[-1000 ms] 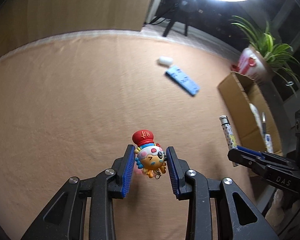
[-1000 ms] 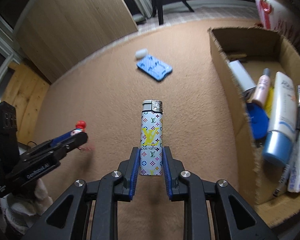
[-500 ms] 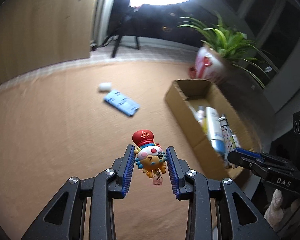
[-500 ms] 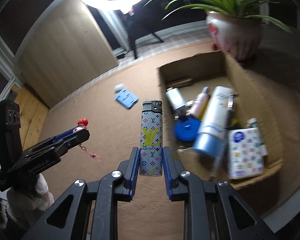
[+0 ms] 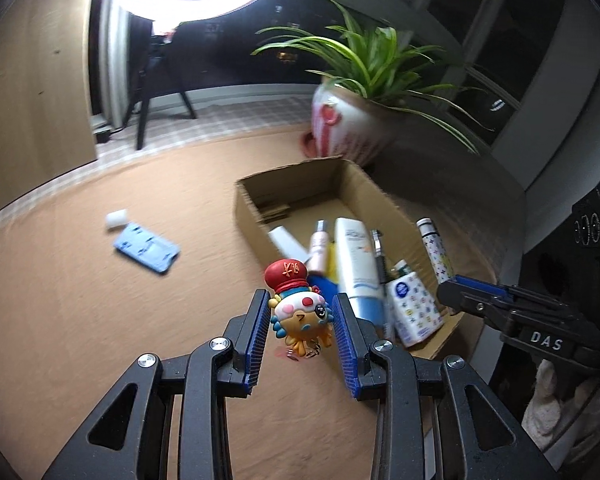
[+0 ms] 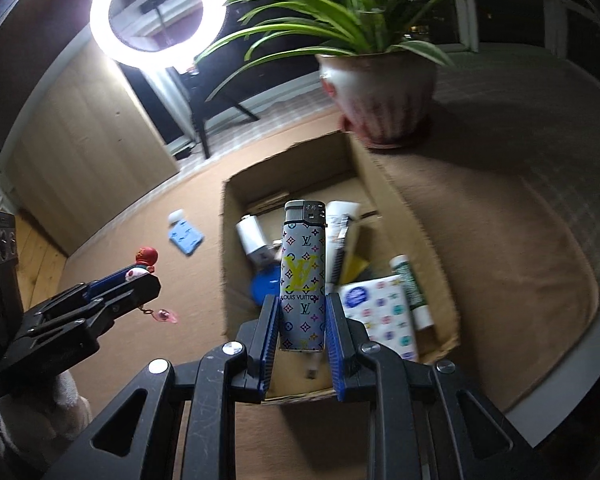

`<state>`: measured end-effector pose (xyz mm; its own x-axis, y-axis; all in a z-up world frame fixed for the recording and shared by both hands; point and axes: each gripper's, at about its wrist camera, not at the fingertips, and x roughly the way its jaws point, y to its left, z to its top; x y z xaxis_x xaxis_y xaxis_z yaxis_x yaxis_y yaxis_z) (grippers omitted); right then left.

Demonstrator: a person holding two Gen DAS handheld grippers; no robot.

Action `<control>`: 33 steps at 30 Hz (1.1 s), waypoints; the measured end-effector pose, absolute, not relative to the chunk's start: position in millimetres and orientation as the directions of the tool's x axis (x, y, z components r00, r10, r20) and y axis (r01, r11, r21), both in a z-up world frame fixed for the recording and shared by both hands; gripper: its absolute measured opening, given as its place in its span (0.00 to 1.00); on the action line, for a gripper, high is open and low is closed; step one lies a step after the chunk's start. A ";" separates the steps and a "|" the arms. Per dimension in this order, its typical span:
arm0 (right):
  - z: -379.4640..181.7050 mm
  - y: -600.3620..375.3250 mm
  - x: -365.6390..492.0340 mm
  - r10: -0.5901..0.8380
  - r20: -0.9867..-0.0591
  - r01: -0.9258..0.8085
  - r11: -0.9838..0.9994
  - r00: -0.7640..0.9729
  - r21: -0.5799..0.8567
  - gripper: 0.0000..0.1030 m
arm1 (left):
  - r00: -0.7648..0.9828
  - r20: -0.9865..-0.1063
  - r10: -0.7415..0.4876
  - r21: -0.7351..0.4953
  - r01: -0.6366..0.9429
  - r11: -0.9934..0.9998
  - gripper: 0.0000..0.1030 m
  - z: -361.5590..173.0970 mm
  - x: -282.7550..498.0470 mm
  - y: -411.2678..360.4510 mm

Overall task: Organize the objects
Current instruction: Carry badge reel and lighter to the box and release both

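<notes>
Over box rim (image 6: 224, 248): right tool (image 6: 302, 334) clamps lighter (image 6: 303, 276).

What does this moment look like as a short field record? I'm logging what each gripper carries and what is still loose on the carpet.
left gripper: shut on cartoon figure keychain
right gripper: shut on patterned lighter, upright
cardboard box: open, holds tubes, bottles and a patterned tissue pack
loose on carpet: blue flat case with a small white object beside it
behind box: potted plant
lighting: ring light
</notes>
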<state>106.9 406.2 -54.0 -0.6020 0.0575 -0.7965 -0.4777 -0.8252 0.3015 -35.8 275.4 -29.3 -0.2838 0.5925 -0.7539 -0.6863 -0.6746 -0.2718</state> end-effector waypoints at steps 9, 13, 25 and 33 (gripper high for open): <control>-63.3 430.5 103.9 0.091 -0.810 -0.505 -0.820 -0.580 0.270 0.20 | -0.236 -0.761 0.604 -0.295 -0.703 -0.647 0.33 -39.9 -40.6 321.1; -69.2 435.1 97.8 0.093 -0.816 -0.505 -0.823 -0.571 0.259 0.20 | -0.230 -0.773 0.592 -0.282 -0.711 -0.644 0.33 -47.7 -43.1 337.9; -77.6 441.7 96.2 0.107 -0.826 -0.514 -0.825 -0.553 0.237 0.51 | -0.245 -0.785 0.569 -0.256 -0.708 -0.658 0.62 -55.3 -59.3 361.1; -76.4 448.3 106.1 0.108 -0.817 -0.543 -0.794 -0.567 0.272 0.57 | -0.288 -0.784 0.550 -0.237 -0.681 -0.693 0.77 -54.2 -67.0 346.0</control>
<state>106.1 448.3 -76.4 -0.5672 0.1076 -0.8166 -0.5430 -0.7943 0.2725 -67.0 346.0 -54.2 -0.2881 0.5505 -0.7835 -0.6810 -0.6931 -0.2365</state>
